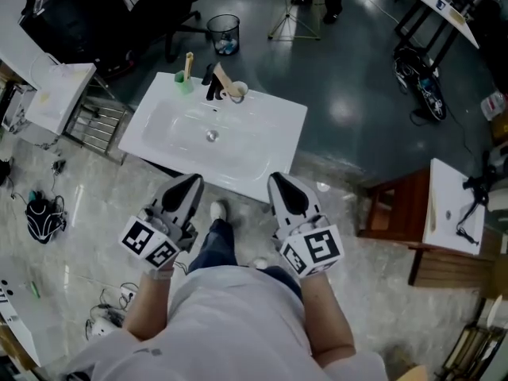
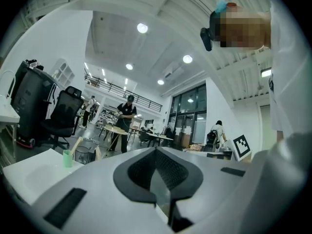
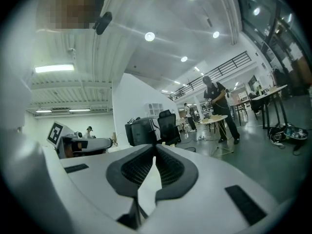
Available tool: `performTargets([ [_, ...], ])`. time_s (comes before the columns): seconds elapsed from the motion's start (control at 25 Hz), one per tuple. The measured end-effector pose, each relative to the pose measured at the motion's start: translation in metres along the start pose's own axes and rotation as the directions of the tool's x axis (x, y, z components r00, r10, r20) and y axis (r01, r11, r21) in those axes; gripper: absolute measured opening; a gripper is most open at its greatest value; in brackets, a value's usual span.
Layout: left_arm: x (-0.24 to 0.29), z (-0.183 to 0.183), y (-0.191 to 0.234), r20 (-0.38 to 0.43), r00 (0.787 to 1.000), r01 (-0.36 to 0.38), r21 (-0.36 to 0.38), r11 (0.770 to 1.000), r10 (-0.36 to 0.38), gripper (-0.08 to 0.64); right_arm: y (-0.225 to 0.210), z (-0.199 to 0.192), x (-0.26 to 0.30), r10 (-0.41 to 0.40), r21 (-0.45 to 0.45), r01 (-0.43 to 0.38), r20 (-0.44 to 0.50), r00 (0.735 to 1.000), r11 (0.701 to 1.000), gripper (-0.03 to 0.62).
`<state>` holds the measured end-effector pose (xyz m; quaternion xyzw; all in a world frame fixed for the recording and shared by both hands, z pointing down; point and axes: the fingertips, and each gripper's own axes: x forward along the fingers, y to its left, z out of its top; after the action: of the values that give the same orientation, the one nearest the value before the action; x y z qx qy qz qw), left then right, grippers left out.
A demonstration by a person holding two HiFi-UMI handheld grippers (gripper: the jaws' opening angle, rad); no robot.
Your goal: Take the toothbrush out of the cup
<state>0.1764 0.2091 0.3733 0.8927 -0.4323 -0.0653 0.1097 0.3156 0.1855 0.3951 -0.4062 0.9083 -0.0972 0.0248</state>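
A green cup (image 1: 184,83) stands at the back left corner of the white sink (image 1: 262,145), with a wooden-handled toothbrush (image 1: 189,62) upright in it. To its right, past the black tap (image 1: 211,82), a white cup (image 1: 236,91) holds another wooden brush (image 1: 221,77). My left gripper (image 1: 190,183) and right gripper (image 1: 282,182) hover side by side at the sink's near edge, both shut and empty, well short of the cups. In the left gripper view the green cup (image 2: 67,158) and toothbrush (image 2: 75,146) show far left of the shut left gripper (image 2: 157,151). The right gripper (image 3: 155,147) sees neither cup.
A wire waste bin (image 1: 225,32) and a black office chair (image 1: 111,10) stand behind the sink. A white cabinet with a rack (image 1: 59,94) is to its left, a wooden table with a white top (image 1: 451,205) to the right. A dark bag (image 1: 44,217) lies on the floor.
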Motion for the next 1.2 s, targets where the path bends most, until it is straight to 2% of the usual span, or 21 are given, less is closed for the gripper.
performTargets([
  [0.16,0.019,0.007,0.054,-0.027,0.999,0.02,0.011,1.0,-0.02,0.017,-0.01,-0.005,0.055,-0.029,-0.037,0.028,-0.031,0.999,0.999,0.029],
  [0.68,0.073,0.042,0.225,-0.084,0.99,0.111,-0.017,0.994,-0.112,0.017,-0.037,-0.017,0.227,-0.149,-0.02,0.147,-0.085,0.985,0.989,0.029],
  [0.88,0.076,0.044,0.265,-0.125,0.984,0.124,-0.035,0.992,-0.128,0.017,-0.041,-0.016,0.264,-0.201,-0.032,0.198,-0.102,0.974,0.98,0.029],
  [1.04,0.077,0.048,0.287,-0.144,0.983,0.108,-0.029,0.994,-0.111,0.017,-0.039,-0.011,0.289,-0.208,-0.071,0.201,-0.116,0.971,0.977,0.029],
  [1.2,0.08,0.048,0.297,-0.147,0.985,0.081,-0.056,0.995,-0.088,0.017,-0.044,-0.012,0.309,-0.2,-0.106,0.186,-0.146,0.969,0.977,0.031],
])
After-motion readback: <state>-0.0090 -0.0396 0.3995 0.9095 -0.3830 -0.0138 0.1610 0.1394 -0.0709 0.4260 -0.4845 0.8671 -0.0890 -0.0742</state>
